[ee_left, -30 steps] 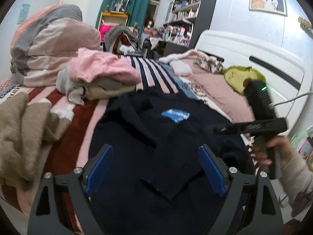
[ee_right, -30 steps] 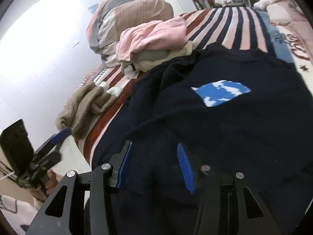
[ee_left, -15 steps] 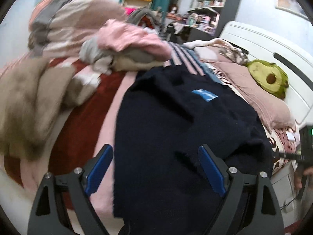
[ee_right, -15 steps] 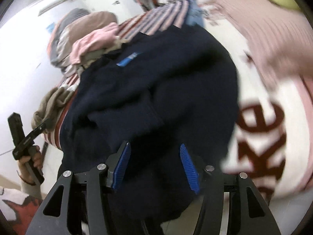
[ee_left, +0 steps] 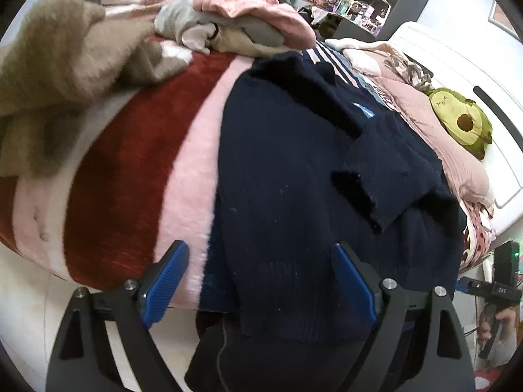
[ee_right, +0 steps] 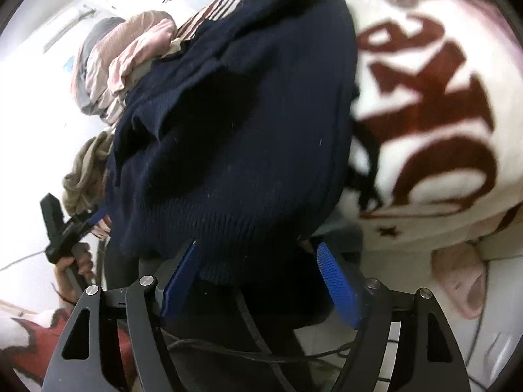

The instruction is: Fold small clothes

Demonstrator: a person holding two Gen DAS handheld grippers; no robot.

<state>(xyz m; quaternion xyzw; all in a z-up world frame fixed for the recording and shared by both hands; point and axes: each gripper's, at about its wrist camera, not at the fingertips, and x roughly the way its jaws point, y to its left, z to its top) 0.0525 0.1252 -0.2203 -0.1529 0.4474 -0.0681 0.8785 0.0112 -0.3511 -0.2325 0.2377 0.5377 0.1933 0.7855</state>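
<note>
Navy sweater point(ee_left: 294, 163) on bed point(ee_left: 124, 176): soft, limp knit, light. Take the hem corners. Left gripper point(ee_left: 258, 281) spread; right gripper point(ee_right: 258, 281) just opened, hem between, unpinched.

Dark navy knit sweater point(ee_left: 294, 170), rumpled, spread across striped bed blanket, hem overhanging the near edge.

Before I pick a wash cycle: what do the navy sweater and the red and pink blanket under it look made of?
The navy sweater looks like a matte knit, maybe wool or acrylic: ribbed rows show at its hem, with pale lint specks. The red and pink blanket looks like plush fleece, probably synthetic: its surface is fuzzy, with a soft sheen. Exact fibres can't be told.
</note>
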